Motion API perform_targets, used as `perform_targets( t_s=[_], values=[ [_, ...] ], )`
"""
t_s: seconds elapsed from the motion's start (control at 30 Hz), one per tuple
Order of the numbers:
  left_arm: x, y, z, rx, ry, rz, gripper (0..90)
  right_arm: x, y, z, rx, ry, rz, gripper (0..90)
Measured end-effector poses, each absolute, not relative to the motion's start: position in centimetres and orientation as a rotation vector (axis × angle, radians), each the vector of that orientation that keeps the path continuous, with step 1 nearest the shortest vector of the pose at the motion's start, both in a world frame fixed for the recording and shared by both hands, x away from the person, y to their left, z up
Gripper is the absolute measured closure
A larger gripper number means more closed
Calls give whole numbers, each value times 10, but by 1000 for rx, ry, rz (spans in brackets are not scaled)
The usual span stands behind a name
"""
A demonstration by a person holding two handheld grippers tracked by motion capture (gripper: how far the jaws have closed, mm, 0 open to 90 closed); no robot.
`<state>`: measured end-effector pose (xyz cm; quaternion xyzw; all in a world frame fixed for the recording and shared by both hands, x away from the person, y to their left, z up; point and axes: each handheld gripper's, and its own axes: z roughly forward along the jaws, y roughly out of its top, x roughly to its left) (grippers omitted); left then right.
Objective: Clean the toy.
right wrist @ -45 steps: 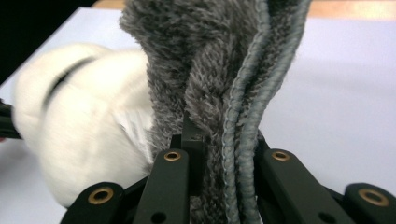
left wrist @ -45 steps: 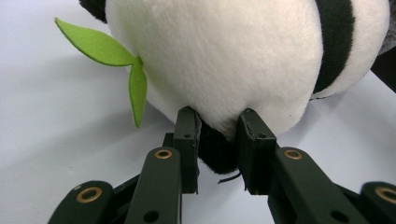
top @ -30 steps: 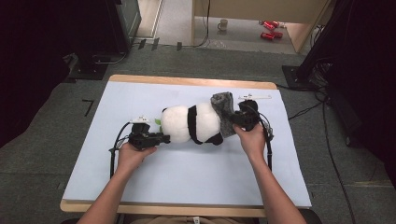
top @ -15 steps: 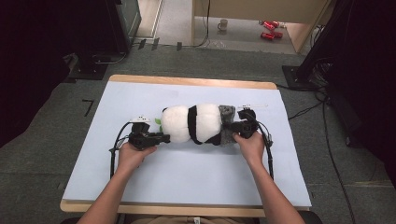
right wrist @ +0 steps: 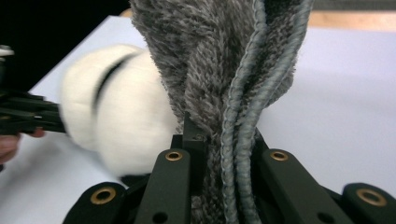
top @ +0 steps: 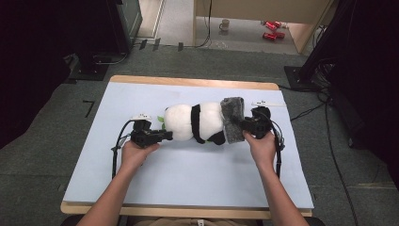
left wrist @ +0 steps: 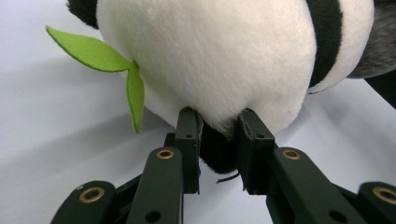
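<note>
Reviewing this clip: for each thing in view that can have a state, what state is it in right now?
Plush panda: lying on its side on the table, grey cloth over one end.
Grey cloth: bunched, partly drawn over the panda.
Green leaf: sticking out of the panda, free.
Left tongs: shut on a black part of the panda.
Right tongs: shut on the grey cloth's edge.

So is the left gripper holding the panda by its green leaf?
No, the left gripper is pinching a black part of the plush panda, and the green leaf hangs free beside it.
</note>
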<state>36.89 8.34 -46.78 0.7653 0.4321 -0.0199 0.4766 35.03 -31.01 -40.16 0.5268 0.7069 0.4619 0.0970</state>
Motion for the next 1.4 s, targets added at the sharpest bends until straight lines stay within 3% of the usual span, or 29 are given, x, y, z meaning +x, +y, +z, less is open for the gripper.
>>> perform_targets(
  t_s=[0.3,0.63,0.73,0.87,0.97,1.4],
  values=[
    [368,83,-466,1878,1049,-38,733,323,-285,-371,1386,2140,1467,799],
    [371,84,-464,1876,1035,-9,712,331,-266,-407,1397,2258,1361,796],
    [371,86,-465,1872,1016,4,632,337,-268,-410,1397,2248,1332,796],
    [367,91,-462,1865,949,112,447,344,-269,-409,1400,2232,1333,795],
    [366,97,-461,1819,927,139,386,351,-270,-406,1402,2223,1335,794],
    [363,100,-465,1789,929,136,325,375,-262,-397,1379,2187,1365,791]
  ],
)
